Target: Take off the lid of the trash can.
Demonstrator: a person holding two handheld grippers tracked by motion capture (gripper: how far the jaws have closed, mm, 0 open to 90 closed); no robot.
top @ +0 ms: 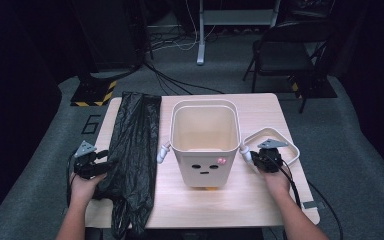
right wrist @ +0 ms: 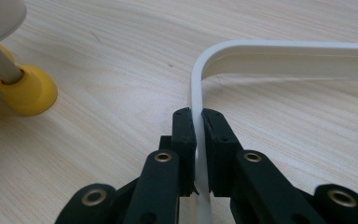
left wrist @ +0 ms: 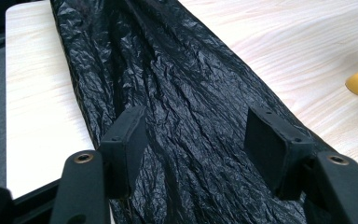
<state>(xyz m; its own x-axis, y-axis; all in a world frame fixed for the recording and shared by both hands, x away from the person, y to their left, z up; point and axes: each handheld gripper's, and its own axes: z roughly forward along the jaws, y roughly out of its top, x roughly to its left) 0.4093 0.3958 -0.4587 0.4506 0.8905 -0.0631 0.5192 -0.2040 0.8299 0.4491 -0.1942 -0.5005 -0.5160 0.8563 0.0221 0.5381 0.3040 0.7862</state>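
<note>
Crinkled black plastic bin bag (top: pixel 132 150) lies stretched along the left side of the pale wooden counter (top: pixel 260 195), beside the cream plastic bin with a face (top: pixel 205 145). Left hand-held gripper (left wrist: pixel 200 140) straddles it, pads apart and not pressing. Right hand-held gripper (right wrist: pixel 199 135) is clamped on the thin white plastic rim ring (right wrist: pixel 279 51), right of the bin.

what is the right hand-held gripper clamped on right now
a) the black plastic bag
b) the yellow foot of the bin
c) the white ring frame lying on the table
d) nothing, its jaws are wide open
c: in the right gripper view the right hand-held gripper has both pads pressed against the thin wall of the white ring frame, which lies on the table beside the bin.
</note>
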